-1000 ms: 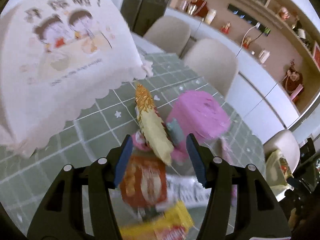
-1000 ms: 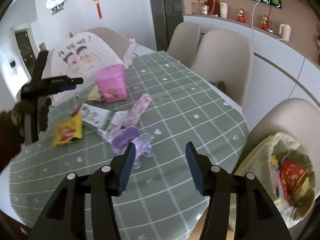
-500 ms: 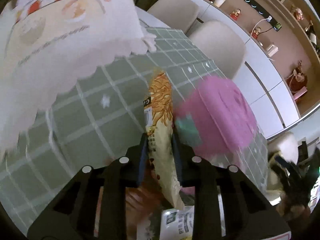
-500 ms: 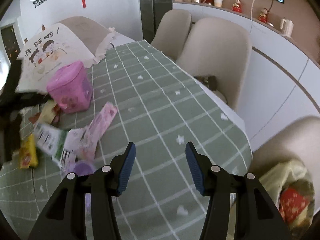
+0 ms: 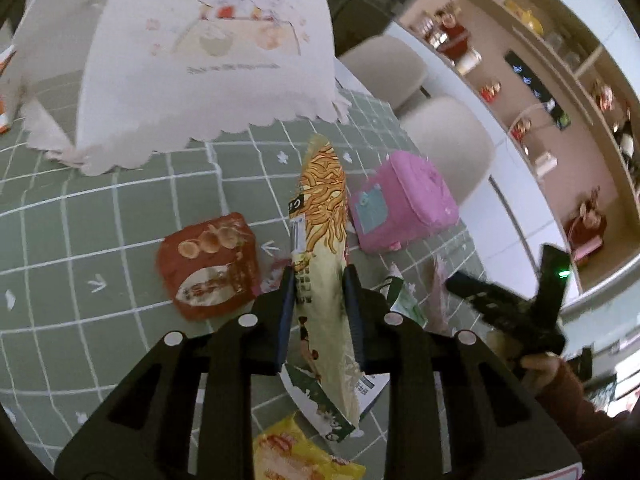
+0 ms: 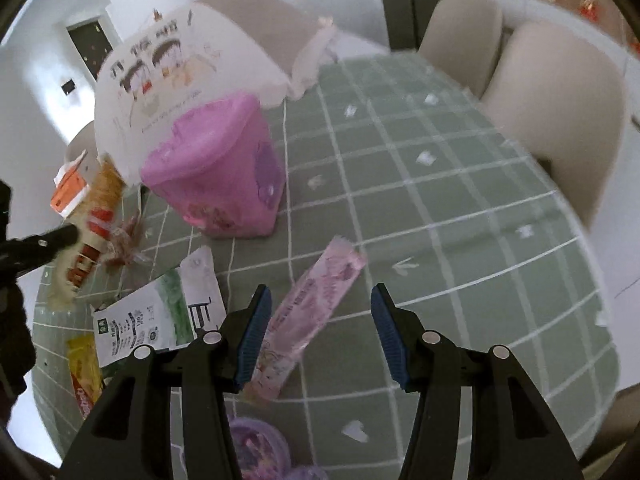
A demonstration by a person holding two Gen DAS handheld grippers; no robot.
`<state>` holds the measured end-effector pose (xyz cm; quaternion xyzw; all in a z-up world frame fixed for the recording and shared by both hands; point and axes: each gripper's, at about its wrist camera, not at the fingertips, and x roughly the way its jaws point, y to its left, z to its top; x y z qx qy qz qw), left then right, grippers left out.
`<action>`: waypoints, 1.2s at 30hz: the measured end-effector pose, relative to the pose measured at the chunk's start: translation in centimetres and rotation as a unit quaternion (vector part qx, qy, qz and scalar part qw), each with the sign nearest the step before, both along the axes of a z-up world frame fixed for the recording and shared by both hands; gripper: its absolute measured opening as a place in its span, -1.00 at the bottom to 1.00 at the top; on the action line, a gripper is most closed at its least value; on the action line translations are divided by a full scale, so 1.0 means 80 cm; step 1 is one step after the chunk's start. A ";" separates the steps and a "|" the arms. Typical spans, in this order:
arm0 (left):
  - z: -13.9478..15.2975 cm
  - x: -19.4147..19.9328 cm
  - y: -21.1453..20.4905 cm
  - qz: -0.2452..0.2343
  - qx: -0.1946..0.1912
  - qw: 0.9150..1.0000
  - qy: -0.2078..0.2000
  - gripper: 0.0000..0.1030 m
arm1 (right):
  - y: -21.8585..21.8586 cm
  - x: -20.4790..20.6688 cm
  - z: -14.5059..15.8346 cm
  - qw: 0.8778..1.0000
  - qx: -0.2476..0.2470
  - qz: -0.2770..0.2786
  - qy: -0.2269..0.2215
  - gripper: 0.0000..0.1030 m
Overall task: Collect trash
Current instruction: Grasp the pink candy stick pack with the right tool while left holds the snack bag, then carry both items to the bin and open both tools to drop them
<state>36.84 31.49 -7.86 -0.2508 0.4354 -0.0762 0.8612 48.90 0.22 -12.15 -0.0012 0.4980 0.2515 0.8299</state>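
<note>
My left gripper (image 5: pixel 318 300) is shut on a yellow noodle-snack wrapper (image 5: pixel 322 216) and holds it above the green checked tablecloth (image 5: pixel 120 208). A red snack bag (image 5: pixel 210 264), a white-green wrapper (image 5: pixel 404 300) and a yellow packet (image 5: pixel 304 456) lie below it. My right gripper (image 6: pixel 318 320) is open above a pink wrapper (image 6: pixel 308 316). The white-green wrapper (image 6: pixel 160 312), the yellow packet (image 6: pixel 84 376) and purple plastic trash (image 6: pixel 256 448) lie to its left and below. The left gripper and its wrapper (image 6: pixel 96 216) show at the left edge.
A pink lidded bin (image 6: pixel 216 172) stands mid-table, also in the left wrist view (image 5: pixel 404 200). A white cartoon-print food cover (image 5: pixel 208 52) takes up the far side. Beige chairs (image 6: pixel 556 96) line the table's right edge. An orange-white carton (image 6: pixel 68 192) sits far left.
My left gripper has shut on the noodle wrapper and lifted it off the table. My right gripper swung left and down from the table edge toward the pink wrapper.
</note>
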 end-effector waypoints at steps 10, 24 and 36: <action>-0.009 -0.012 -0.012 -0.012 0.006 1.000 0.016 -0.54 | -0.006 -0.016 0.011 1.000 0.018 0.012 0.011 -0.76; 0.074 -0.051 -0.058 -0.045 0.029 0.996 -0.069 -0.57 | -0.059 -0.130 0.144 0.993 0.032 -0.050 -0.098 -0.83; 0.135 -0.094 -0.123 -0.096 0.043 0.986 -0.126 -0.59 | -0.117 -0.228 0.189 0.985 0.032 -0.093 -0.140 -0.83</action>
